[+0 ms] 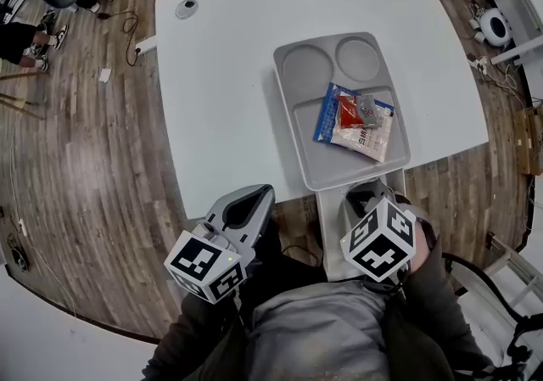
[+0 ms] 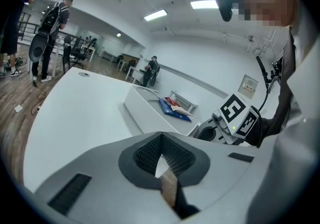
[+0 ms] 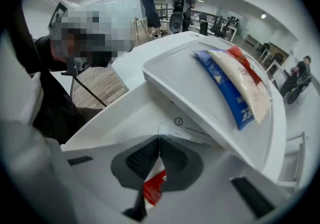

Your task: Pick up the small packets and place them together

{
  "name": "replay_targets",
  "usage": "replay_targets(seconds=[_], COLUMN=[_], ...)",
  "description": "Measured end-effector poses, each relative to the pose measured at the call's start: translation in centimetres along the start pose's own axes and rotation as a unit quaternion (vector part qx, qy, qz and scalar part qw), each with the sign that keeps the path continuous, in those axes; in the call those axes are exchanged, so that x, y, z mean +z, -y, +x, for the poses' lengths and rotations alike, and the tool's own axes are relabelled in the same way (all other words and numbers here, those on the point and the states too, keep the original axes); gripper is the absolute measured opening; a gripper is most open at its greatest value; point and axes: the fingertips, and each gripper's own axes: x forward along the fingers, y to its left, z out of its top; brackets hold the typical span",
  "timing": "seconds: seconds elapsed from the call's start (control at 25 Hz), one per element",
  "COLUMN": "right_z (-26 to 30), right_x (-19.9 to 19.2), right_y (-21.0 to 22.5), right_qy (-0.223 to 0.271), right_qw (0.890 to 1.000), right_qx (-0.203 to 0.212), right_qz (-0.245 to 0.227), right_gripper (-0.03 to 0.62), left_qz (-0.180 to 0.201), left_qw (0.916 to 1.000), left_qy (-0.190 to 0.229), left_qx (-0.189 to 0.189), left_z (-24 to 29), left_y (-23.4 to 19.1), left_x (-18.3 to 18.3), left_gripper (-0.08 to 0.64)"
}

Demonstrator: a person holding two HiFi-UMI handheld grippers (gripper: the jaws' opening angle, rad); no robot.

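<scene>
Packets (image 1: 356,120) in tray (image 1: 299,146) at near edge of table (image 1: 229,91), room leftward

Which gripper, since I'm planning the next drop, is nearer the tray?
Right. The right gripper, holding a packet, sits at the near edge of the tray; the left gripper is off its near-left corner, farther away.

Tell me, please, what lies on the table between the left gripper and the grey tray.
Nothing. Only bare white tabletop separates the left gripper from the grey tray, as both the head view and the left gripper view show.
</scene>
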Motion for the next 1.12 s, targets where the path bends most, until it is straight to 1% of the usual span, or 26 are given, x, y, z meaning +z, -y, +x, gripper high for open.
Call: replay_targets(seconds=[0.08, 0.16, 0.28, 0.36, 0.56, 0.76, 0.88, 1.0, 1.08, 1.12], right_z=[-0.1, -0.5, -1.4, -2.3, -6.0, -10.0, -12.1, -14.5, -16.4, -17.2], right_x=[0.2, 0.2, 0.2, 0.4, 1.2, 2.1, 2.3, 3.0, 4.3, 4.9], right_y=[-0.1, -0.5, -1.7, -2.6, -5.1, -5.3, -4.6, -2.2, 0.5, 2.1], right_qy=[0.003, 0.010, 0.026, 0.046, 0.101, 0.158, 0.192, 0.237, 0.280, 0.293], right_qw=[1.000, 1.000, 0.999, 0.997, 0.988, 0.977, 0.970, 0.961, 0.952, 0.951], right_qx=[-0.003, 0.006, 0.032, 0.056, 0.113, 0.136, 0.142, 0.136, 0.116, 0.099], right_qz=[-0.008, -0.010, -0.008, -0.007, -0.020, -0.047, -0.053, -0.047, -0.035, -0.030], right_gripper=[0.006, 0.006, 0.006, 0.006, 0.006, 0.006, 0.006, 0.006, 0.006, 0.006], left_qz=[0.001, 0.002, 0.005, 0.007, 0.005, 0.018, 0.019, 0.017, 0.015, 0.014], left_qw=[1.0000, 0.9999, 0.9999, 0.9998, 0.9997, 0.9992, 0.9988, 0.9984, 0.9978, 0.9974], left_qy=[0.004, 0.007, 0.010, 0.010, 0.011, 0.027, 0.035, 0.044, 0.051, 0.055], left_qx=[0.004, 0.008, 0.011, 0.014, 0.020, 0.023, 0.028, 0.033, 0.039, 0.044], left_z=[-0.4, -0.7, -1.0, -1.0, -1.2, -0.5, -0.1, -0.1, -0.4, -0.6], left_y=[-0.3, -0.5, -0.3, 0.0, 1.7, 3.2, 4.2, 5.2, 5.5, 5.5], left_x=[0.0, 0.1, 0.1, 0.1, -0.3, 0.1, 0.4, 0.3, 0.2, 0.2], left_gripper=[-0.003, -0.003, -0.003, -0.003, -0.003, -0.003, -0.003, -0.003, -0.003, -0.003])
